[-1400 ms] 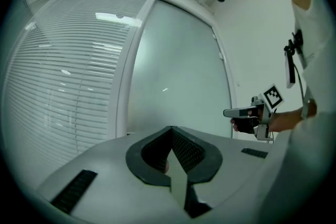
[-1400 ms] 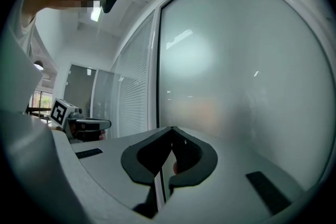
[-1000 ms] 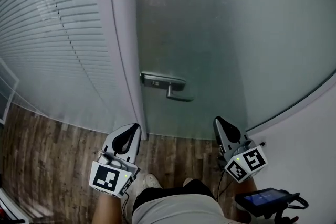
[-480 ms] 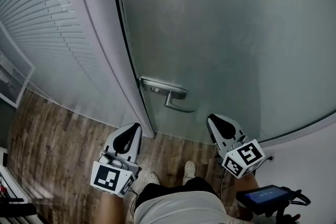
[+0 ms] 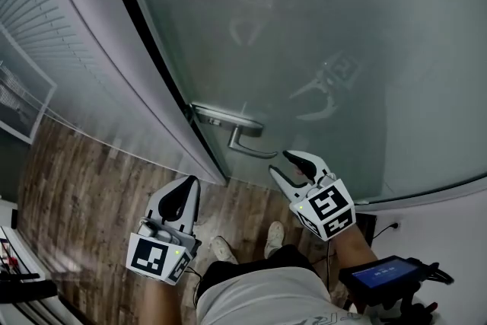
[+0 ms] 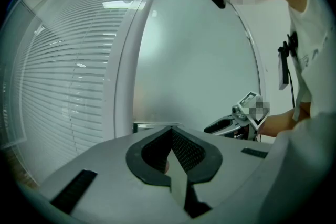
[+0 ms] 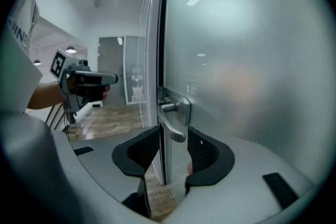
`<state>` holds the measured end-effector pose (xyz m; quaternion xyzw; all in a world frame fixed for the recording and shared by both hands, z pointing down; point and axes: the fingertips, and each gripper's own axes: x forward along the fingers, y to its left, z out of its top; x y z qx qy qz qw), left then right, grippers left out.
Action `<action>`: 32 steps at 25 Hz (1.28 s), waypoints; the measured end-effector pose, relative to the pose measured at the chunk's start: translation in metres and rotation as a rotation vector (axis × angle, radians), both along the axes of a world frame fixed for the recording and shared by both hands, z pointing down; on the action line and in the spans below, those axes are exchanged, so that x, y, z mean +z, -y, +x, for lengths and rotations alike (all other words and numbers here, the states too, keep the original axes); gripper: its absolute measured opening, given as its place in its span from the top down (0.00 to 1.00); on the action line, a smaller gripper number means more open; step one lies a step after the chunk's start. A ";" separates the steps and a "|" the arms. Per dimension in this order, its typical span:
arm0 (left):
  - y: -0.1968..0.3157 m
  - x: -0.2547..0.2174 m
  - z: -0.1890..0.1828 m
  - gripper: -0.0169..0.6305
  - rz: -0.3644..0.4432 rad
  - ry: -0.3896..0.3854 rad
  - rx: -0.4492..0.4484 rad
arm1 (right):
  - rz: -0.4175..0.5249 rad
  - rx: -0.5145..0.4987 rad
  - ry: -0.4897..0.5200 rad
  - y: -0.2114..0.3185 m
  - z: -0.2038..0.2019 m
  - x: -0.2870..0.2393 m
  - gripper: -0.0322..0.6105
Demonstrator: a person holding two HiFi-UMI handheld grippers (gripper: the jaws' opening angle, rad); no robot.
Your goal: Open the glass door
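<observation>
The frosted glass door (image 5: 319,34) has a silver lever handle (image 5: 247,142) on a plate near its left edge. My right gripper (image 5: 284,166) sits just below and right of the lever's free end, and its jaws are opening. In the right gripper view the lever handle (image 7: 171,124) passes between the two spread fingers of the right gripper (image 7: 172,145), and neither pad touches it. My left gripper (image 5: 183,199) hangs lower, left of the door edge, shut on nothing. The left gripper (image 6: 171,139) points at the glass door (image 6: 199,71).
A glass wall with horizontal blinds (image 5: 30,19) runs left of the grey door frame (image 5: 114,49). Wood-plank floor (image 5: 84,202) lies below. My shoes (image 5: 224,248) stand near the door. A small screen device (image 5: 384,272) hangs at my lower right by a white wall (image 5: 449,232).
My right gripper has moved up and left to the lever handle and its jaws have spread apart. The left gripper has stayed put. The view has swung so the door tilts more.
</observation>
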<state>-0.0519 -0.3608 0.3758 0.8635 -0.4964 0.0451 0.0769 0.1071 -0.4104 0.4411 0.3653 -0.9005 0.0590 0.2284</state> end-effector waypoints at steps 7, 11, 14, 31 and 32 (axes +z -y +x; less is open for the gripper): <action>-0.003 0.003 -0.003 0.97 -0.026 0.004 0.011 | -0.040 0.029 -0.086 0.014 0.005 0.020 0.72; -0.003 0.003 -0.001 0.98 -0.027 0.008 0.019 | -0.037 0.029 -0.093 0.016 0.005 0.019 0.72; -0.005 0.003 0.002 0.97 -0.026 0.015 0.021 | -0.039 0.031 -0.096 0.015 0.007 0.019 0.73; -0.013 0.001 0.007 0.97 -0.005 0.007 -0.006 | -0.019 0.079 -0.071 0.019 0.016 0.025 0.74; -0.015 0.003 0.010 0.97 -0.003 0.007 -0.007 | -0.019 0.084 -0.069 0.020 0.020 0.028 0.74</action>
